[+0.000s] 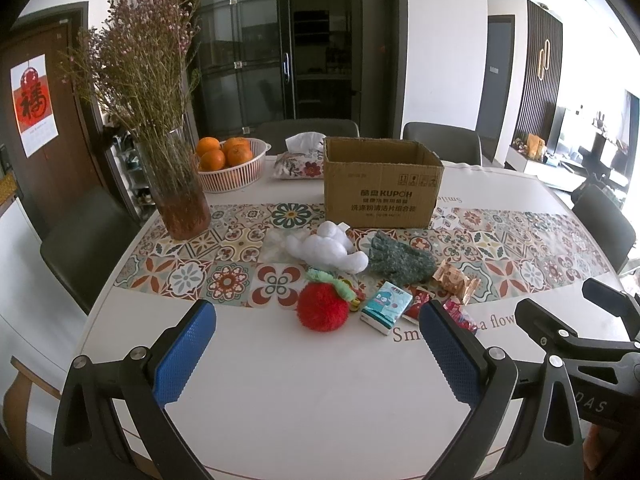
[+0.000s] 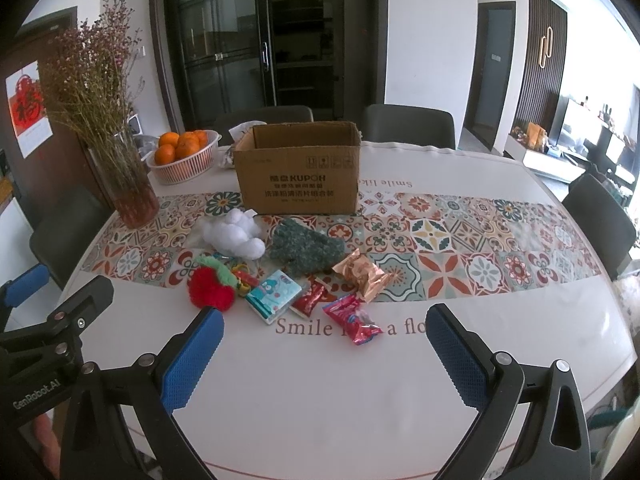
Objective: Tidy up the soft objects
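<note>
An open cardboard box [image 1: 380,184] [image 2: 298,176] stands on the table past a cluster of items. In front of it lie a white plush toy [image 1: 326,246] [image 2: 234,234], a green knitted glove [image 1: 400,260] [image 2: 306,246], a red fluffy pompom with green trim [image 1: 322,306] [image 2: 210,284], a blue tissue pack [image 1: 386,306] [image 2: 274,294], a gold snack wrapper [image 1: 454,278] [image 2: 362,270] and red snack packets [image 2: 352,320] [image 2: 308,300]. My left gripper [image 1: 316,344] is open and empty, just short of the pompom. My right gripper [image 2: 324,344] is open and empty, near the red packet.
A vase of dried flowers [image 1: 176,184] [image 2: 128,184] stands at the left. A basket of oranges [image 1: 230,164] [image 2: 182,156] and a floral tissue holder [image 1: 300,162] sit behind it. Chairs ring the table. A tiled runner [image 2: 460,240] crosses the tablecloth.
</note>
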A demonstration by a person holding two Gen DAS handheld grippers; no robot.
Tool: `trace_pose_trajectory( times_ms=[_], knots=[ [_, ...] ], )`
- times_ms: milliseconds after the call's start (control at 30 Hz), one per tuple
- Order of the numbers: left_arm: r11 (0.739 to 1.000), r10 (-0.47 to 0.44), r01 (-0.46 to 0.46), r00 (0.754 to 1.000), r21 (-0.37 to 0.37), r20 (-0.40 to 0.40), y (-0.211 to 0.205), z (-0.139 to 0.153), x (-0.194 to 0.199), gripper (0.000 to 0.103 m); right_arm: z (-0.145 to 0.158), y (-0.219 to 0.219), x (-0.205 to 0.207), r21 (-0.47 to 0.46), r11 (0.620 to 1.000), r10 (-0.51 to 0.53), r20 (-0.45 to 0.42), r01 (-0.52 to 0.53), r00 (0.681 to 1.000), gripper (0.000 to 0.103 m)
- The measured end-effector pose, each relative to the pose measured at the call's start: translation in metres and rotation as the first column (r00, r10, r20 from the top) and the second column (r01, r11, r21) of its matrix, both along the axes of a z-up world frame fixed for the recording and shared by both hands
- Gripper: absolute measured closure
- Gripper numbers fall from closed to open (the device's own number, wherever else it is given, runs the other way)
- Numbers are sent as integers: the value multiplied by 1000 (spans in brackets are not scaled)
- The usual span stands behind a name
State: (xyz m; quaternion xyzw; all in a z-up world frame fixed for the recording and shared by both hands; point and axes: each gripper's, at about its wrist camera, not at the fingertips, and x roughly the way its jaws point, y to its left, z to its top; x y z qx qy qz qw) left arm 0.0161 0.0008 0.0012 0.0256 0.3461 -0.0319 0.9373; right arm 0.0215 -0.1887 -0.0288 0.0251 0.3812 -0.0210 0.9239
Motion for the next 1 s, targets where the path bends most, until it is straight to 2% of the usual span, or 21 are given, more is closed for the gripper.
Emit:
trace_pose_trajectory(
  times_ms=[433,700,867,1000],
  knots=[
    [999,-38,38,999,-8,-38,-1,-8,8,0,-9,-2,5,10,1000,-8,-31,8,999,1],
    [989,-150,150,987,-2,-50,-14,-21,22,0,-26,-10,12,6,1000,-26,-72,27,997,1],
    [977,-212,213,975,4,-72,-34,-31,37,4,-35,-23,24,-7,1000,-9,-85,8,996,1],
    [968,-245,249,966,37,-86,-55,-42,49,10,-51,-39,41,2,999,40,-120,-40,992,4]
  ],
)
